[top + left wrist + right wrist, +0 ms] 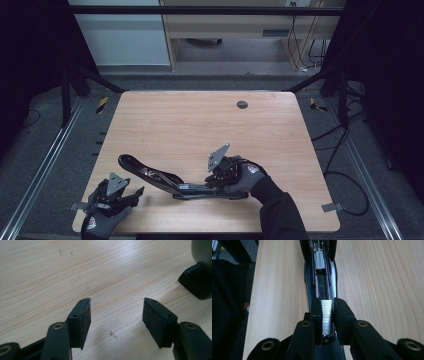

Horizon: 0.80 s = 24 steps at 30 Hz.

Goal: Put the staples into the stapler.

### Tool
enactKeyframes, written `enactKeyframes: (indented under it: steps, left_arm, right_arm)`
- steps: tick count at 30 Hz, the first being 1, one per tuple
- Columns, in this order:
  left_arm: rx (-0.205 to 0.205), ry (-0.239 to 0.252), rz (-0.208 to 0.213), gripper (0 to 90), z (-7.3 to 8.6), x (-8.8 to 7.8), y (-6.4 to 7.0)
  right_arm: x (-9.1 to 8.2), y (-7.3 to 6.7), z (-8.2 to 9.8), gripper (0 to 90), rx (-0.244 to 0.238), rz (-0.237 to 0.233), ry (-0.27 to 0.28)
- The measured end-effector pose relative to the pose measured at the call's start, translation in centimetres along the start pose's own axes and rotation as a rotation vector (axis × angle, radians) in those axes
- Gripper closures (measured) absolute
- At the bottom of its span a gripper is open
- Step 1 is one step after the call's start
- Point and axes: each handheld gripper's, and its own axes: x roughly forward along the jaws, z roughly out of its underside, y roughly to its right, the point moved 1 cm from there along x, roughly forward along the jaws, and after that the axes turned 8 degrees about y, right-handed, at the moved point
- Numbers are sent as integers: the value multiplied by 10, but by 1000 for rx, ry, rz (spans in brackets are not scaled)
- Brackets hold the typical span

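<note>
A black stapler (165, 181) lies hinged open near the table's front edge, its top arm swung up to the left. In the right gripper view the open magazine channel (321, 282) runs away from me. My right gripper (327, 311) is shut on a silver strip of staples (326, 322), held at the near end of that channel. In the high view the right gripper (218, 179) sits at the stapler's right end. My left gripper (132, 194) rests at the front left, just left of the stapler. Its pads (81, 322) stand apart over bare wood.
The wooden table (200, 125) has a dark round grommet (242, 104) near its far edge. A corner of the stapler (197, 282) shows at the right edge of the left gripper view. Metal rails and cables run along the floor on both sides.
</note>
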Motion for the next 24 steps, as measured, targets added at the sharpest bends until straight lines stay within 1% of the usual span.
enactKeyframes:
  steps: [6, 7, 12, 14, 18, 23, 24]
  left_arm:
    - [0, -1, 0, 393, 0, 0, 0]
    - [0, -1, 0, 393, 0, 0, 0]
    - [0, -1, 1, 393, 0, 0, 0]
    - [0, -1, 1, 393, 0, 0, 0]
    - [0, -1, 1, 393, 0, 0, 0]
    - [-1, -1, 0, 393, 0, 0, 0]
    - [-1, -1, 1, 393, 0, 0, 0]
  right_arm:
    - [1, 0, 0, 785, -5, -4, 9]
    - [1, 0, 0, 785, -12, -5, 8]
    - [1, 0, 0, 785, -13, -10, 12]
    - [1, 0, 0, 784, -20, -3, 10]
    - [1, 0, 0, 785, -32, -3, 11]
    - [-3, -2, -1, 785, -26, -1, 20]
    - [-3, -2, -1, 785, -25, -8, 26]
